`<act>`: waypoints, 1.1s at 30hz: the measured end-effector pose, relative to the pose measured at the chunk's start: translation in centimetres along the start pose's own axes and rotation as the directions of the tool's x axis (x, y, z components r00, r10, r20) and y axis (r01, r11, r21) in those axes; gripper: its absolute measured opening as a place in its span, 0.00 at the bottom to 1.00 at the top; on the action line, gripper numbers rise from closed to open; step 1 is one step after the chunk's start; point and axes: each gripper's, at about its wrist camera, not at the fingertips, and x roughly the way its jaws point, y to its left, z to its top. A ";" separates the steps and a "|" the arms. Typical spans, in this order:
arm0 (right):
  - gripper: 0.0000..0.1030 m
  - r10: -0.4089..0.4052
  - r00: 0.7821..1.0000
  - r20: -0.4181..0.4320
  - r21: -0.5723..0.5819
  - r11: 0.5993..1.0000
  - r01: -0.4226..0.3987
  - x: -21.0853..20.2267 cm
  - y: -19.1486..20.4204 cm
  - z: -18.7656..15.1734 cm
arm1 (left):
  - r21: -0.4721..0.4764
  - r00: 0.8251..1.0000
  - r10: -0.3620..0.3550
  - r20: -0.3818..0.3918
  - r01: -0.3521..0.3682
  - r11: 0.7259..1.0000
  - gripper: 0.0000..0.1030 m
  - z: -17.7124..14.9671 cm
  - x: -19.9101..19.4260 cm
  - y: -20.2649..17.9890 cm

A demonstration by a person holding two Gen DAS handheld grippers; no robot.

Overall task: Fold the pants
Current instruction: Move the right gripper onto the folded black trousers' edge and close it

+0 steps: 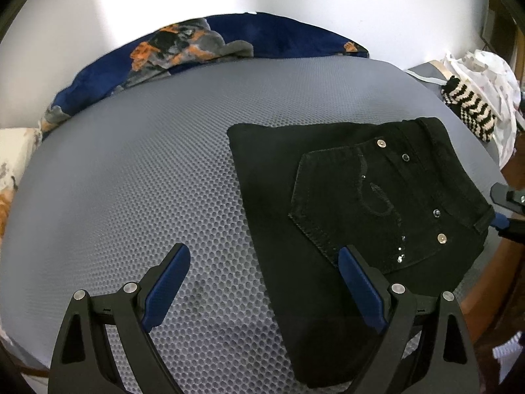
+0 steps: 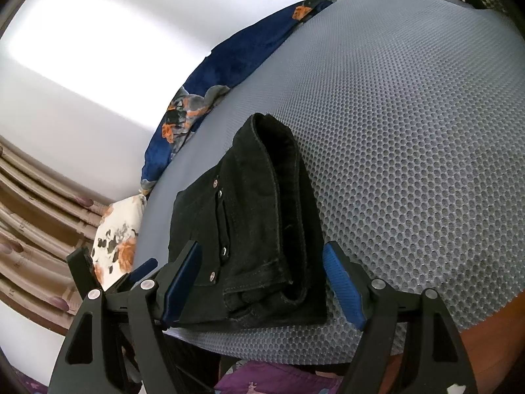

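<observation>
Two claws wide, gripping nothing: left claw [image 1: 264,290], right claw [image 2: 262,282] | folded pants [image 1: 354,216] near mat [image 1: 147,170] edge | left mat bare

Left wrist view: folded pants [image 1: 354,216] lie on the mat [image 1: 137,177], right of frame centre. Left gripper [image 1: 262,282] at lower centre, one finger over the pants, the other over bare mat. Blanket [image 1: 229,42] along the mat's upper edge; bag [image 1: 492,75] at upper right; right gripper [image 1: 502,210] at the right edge beside the pants.

Grey mesh mat [image 1: 131,164], blue floral blanket [image 1: 262,36], striped knit [image 1: 469,111]
</observation>
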 end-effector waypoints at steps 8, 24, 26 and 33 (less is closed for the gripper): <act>0.72 0.004 1.000 -0.017 -0.009 1.000 -0.004 0.6 0.2 0.3 | 0.027 0.995 -0.097 -0.024 0.098 0.995 0.89 -0.1 0.4 -0.6; 0.72 0.012 0.996 -0.093 -0.068 0.998 -0.018 3.7 -0.4 2.5 | -0.093 0.932 -0.337 -0.133 0.327 0.941 0.85 -0.2 3.0 0.0; 0.72 0.024 0.992 -0.120 -0.061 0.998 -0.031 4.2 -0.8 2.9 | -0.118 0.922 -0.360 -0.143 0.345 0.931 0.83 -0.3 3.4 0.2; 0.73 0.079 0.982 -0.172 -0.037 0.996 -0.087 5.2 -1.5 3.9 | -0.120 0.907 -0.399 -0.133 0.385 0.915 0.78 0.0 3.5 0.5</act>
